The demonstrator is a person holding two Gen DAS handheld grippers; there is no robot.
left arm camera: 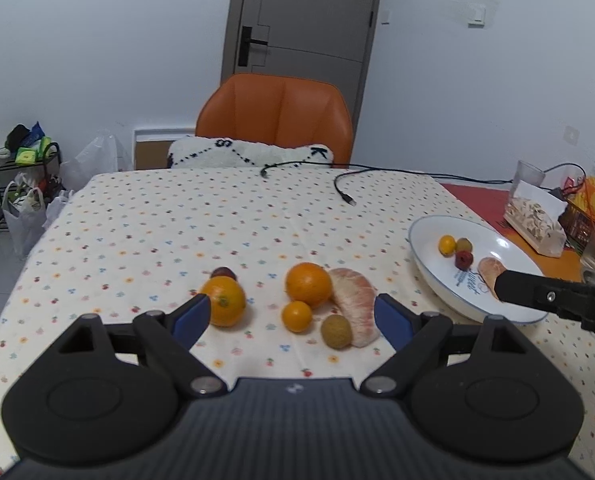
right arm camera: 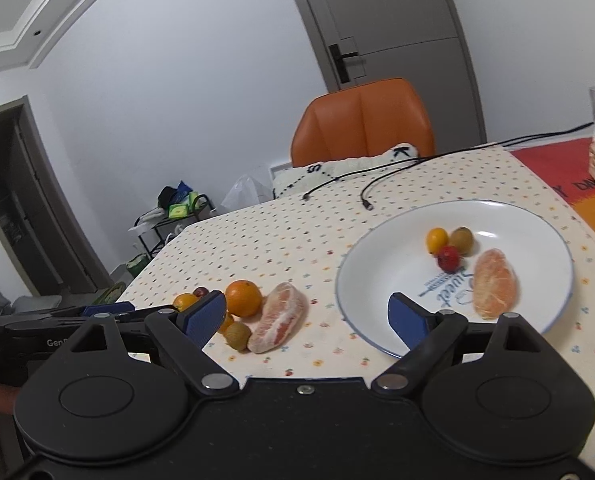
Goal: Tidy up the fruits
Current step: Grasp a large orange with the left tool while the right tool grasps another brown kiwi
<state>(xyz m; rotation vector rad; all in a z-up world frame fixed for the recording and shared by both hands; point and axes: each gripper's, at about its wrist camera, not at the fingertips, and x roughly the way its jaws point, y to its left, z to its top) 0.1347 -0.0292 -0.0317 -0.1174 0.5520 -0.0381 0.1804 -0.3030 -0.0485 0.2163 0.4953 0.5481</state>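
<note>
Four pieces of fruit already lie in the white plate [right arm camera: 377, 240]: a small yellow-orange citrus [right arm camera: 437, 239], a greenish-brown fruit [right arm camera: 462, 240], a red one [right arm camera: 448, 258] and a peeled orange segment [right arm camera: 494, 283]. Six remain on the dotted tablecloth [left arm camera: 177, 220], ahead of the left gripper [left arm camera: 293, 316]: two oranges [left arm camera: 308, 284], a small citrus [left arm camera: 297, 316], a brownish round fruit [left arm camera: 336, 331], a peeled pomelo wedge [left arm camera: 355, 304] and a dark red fruit [left arm camera: 223, 272] behind the left-hand orange. Both tools stand wide with nothing between the jaws; the right gripper [right arm camera: 309, 316] hangs just short of the plate's near rim. Judged stage: between transfers, roughly midway. Next move calls for closing on one loose fruit; the round ones look apt to roll, and the wedge looks soft, so light pressure is advised.
</note>
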